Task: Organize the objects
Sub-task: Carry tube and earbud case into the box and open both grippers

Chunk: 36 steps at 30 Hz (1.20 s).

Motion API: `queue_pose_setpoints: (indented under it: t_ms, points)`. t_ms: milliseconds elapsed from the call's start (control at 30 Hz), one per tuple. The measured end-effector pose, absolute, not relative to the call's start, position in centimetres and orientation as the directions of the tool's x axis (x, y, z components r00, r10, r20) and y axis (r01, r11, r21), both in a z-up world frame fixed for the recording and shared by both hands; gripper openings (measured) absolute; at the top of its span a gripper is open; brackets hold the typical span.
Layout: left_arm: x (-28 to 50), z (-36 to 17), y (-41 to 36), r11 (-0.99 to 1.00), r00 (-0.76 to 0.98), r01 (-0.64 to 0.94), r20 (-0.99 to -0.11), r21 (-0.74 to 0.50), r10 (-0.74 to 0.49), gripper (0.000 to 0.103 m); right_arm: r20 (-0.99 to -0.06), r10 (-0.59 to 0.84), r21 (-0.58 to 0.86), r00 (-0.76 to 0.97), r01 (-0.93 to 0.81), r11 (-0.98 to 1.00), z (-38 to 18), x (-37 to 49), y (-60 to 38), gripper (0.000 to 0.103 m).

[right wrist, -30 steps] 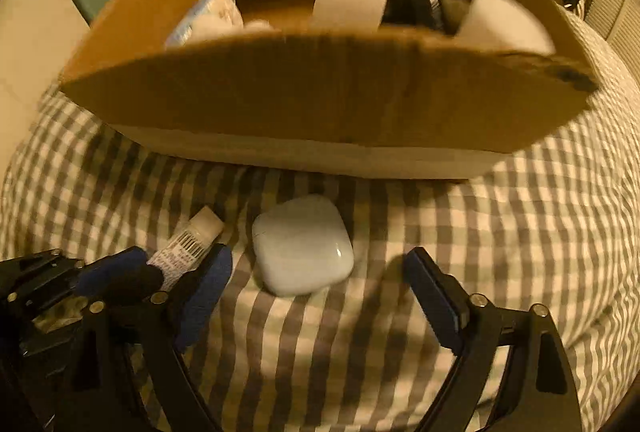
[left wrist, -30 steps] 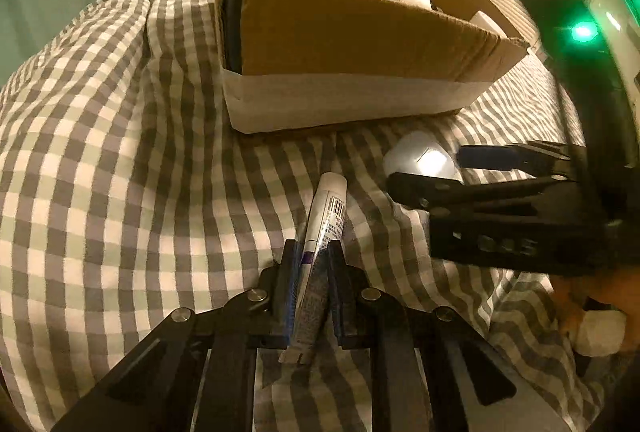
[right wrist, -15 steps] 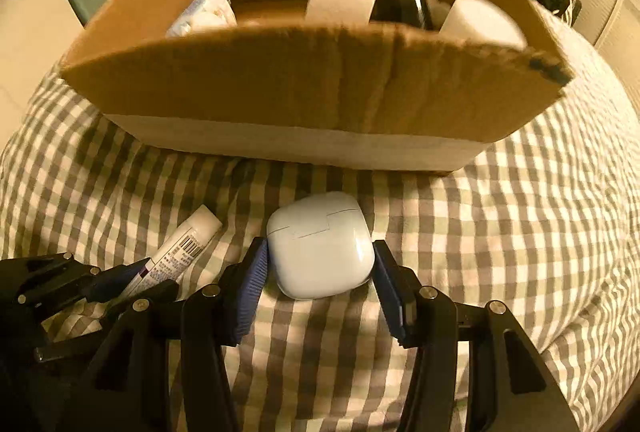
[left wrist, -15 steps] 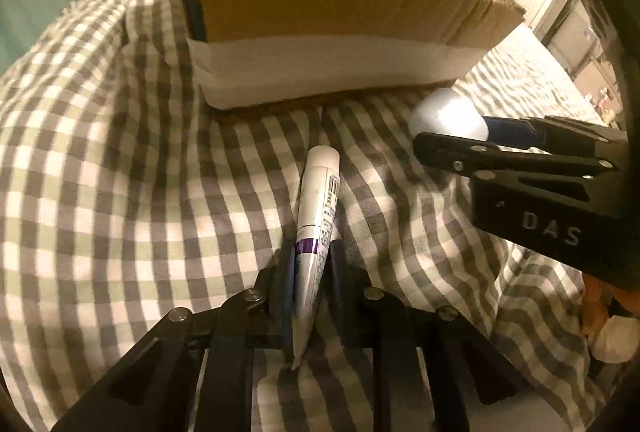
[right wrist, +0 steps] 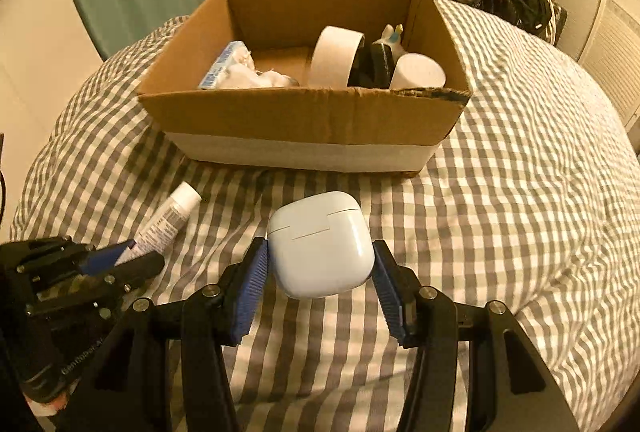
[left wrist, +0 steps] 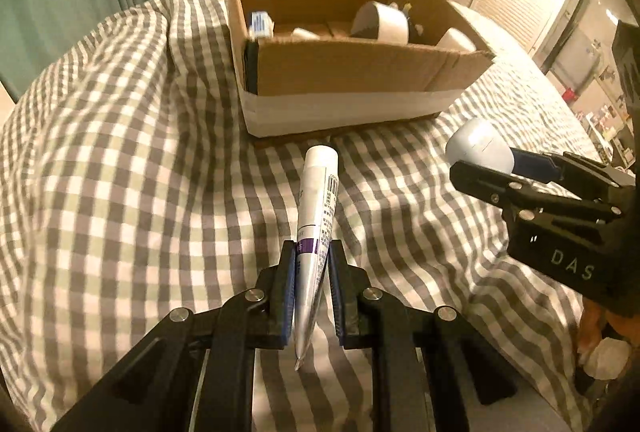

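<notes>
While both grips were already made, the handling question was how well each would carry. The white tube (left wrist: 318,207) sat pinched at its purple band and crimped tail in the left gripper (left wrist: 312,264), cap end pointing out over the checked bedcover (left wrist: 120,171) toward the near wall of the cardboard box (left wrist: 344,79). It looked light and soft-walled (a hard squeeze would likely dent it or push the contents toward the cap), and, held so far back, the long front part could droop or swing; a hold nearer the middle would probably be steadier.

The white earbud case (right wrist: 320,244) was clasped across its 2 flat sides between the blue pads (right wrist: 251,292) of the right gripper (right wrist: 320,296), raised off the bedcover in front of the box's near wall. It seemed a hard, smooth, rounded shell, light but slippery, and it bulged forward of the pads, so it could squirt out if tilted down. Its lid seam faced up, clear of the pads, which suited it.

Beyond them the box stood toward the far edge of the bed, open-topped, and held a tape roll (right wrist: 334,57), a white cup (right wrist: 418,71), a tissue pack (right wrist: 224,69) and some dark items. Bare floor showed behind the tissue pack, by the far left corner.
</notes>
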<state>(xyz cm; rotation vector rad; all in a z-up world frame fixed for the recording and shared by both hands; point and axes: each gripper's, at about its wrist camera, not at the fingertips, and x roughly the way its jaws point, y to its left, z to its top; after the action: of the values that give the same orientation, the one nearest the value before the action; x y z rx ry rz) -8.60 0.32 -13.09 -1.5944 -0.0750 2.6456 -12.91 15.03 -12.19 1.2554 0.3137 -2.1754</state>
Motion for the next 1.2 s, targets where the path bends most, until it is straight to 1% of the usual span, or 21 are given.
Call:
queue_pose_setpoints:
  t_ms: [67, 100, 433, 733, 933, 1200]
  points:
    - [-8.0, -11.9, 0.4, -0.998, -0.482, -0.023, -0.873, -0.065, 0.068, 0.015, -0.842, -0.381, 0.081, -0.383, 0.608, -0.790, -11.4, -11.7, 15.3, 0.052]
    - [-6.8, -11.4, -0.7, -0.998, -0.489, -0.026, -0.869, -0.065, 0.070, 0.015, -0.838, -0.383, 0.079, -0.389, 0.608, -0.790, -11.1, -11.4, 15.8, 0.052]
    - [-5.2, -5.7, -0.2, -0.998, -0.582, -0.040, -0.810, -0.050, 0.064, 0.015, -0.781, -0.416, 0.041, -0.467, 0.626, -0.779, -5.3, -9.1, 16.6, 0.052]
    - [-4.0, -1.5, 0.3, -0.998, -0.654, -0.050, -0.755, -0.027, 0.053, 0.015, -0.721, -0.468, 0.044, -0.512, 0.639, -0.768, -0.8, -7.7, 16.7, 0.052]
    - [-5.8, 0.5, 0.1, -0.998, -0.681, -0.057, -0.729, -0.039, 0.068, 0.015, -0.698, -0.491, 0.048, -0.521, 0.650, -0.758, 1.1, -8.1, 16.5, 0.052]
    - [-10.4, 2.3, -0.3, -0.998, -0.702, -0.059, -0.709, -0.039, 0.069, 0.015, -0.688, -0.499, 0.044, -0.527, 0.655, -0.754, 2.1, -10.5, 15.1, 0.052]
